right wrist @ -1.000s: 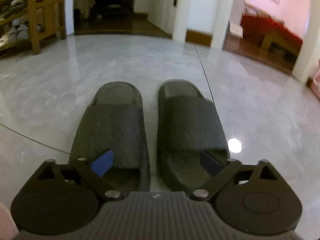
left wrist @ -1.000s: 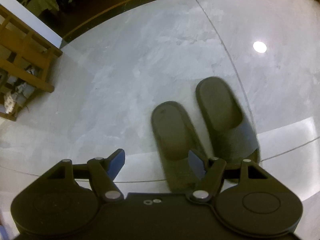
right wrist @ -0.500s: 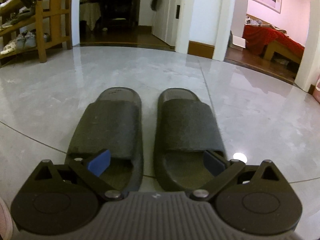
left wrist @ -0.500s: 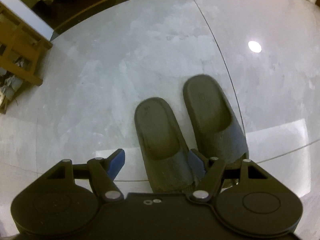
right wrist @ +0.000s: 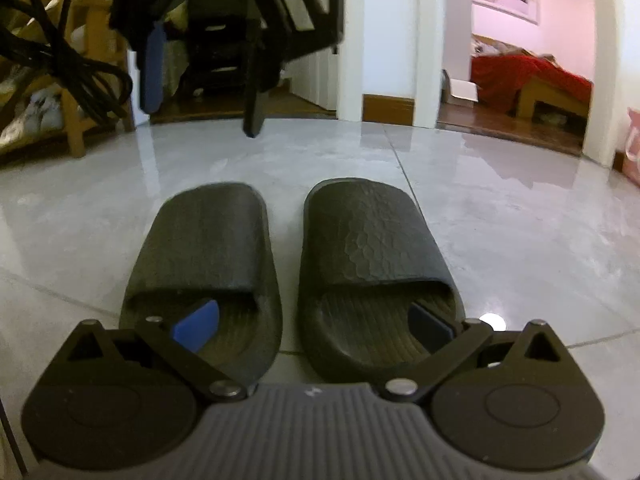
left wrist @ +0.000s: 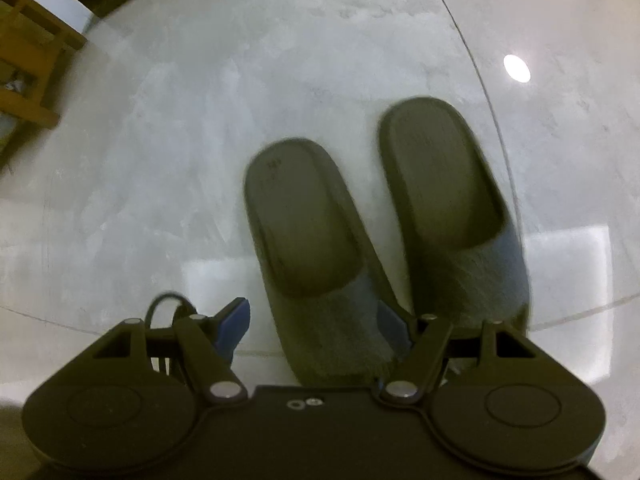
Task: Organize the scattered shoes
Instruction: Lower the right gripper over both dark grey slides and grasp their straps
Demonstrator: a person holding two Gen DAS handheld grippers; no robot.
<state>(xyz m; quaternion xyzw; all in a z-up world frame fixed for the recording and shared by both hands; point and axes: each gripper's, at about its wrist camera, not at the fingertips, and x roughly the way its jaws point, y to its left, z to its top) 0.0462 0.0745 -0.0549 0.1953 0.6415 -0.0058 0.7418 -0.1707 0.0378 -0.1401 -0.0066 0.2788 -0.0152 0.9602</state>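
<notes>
Two dark slippers lie side by side on the grey floor. The right wrist view shows them from the heel end, the left slipper point(right wrist: 204, 248) and the right slipper point(right wrist: 376, 240). My right gripper point(right wrist: 312, 322) is open, one fingertip over each heel, holding nothing. The left wrist view looks down from the toe end at one slipper point(left wrist: 304, 232) and the other slipper point(left wrist: 444, 184). My left gripper point(left wrist: 312, 322) is open, with the nearer slipper's strap between its fingers. This left gripper point(right wrist: 204, 80) also hangs above the toes in the right wrist view.
A wooden shoe rack point(right wrist: 76, 120) with pale shoes stands at the far left, also seen as the rack point(left wrist: 28, 60). Black cables point(right wrist: 60, 60) dangle at the upper left. Beyond the floor are doorways and a red bed point(right wrist: 528, 76).
The left gripper has come closer over the slippers' toe ends and now shows at the top of the right wrist view. The right gripper has dropped lower behind the heels. The slippers stay put.
</notes>
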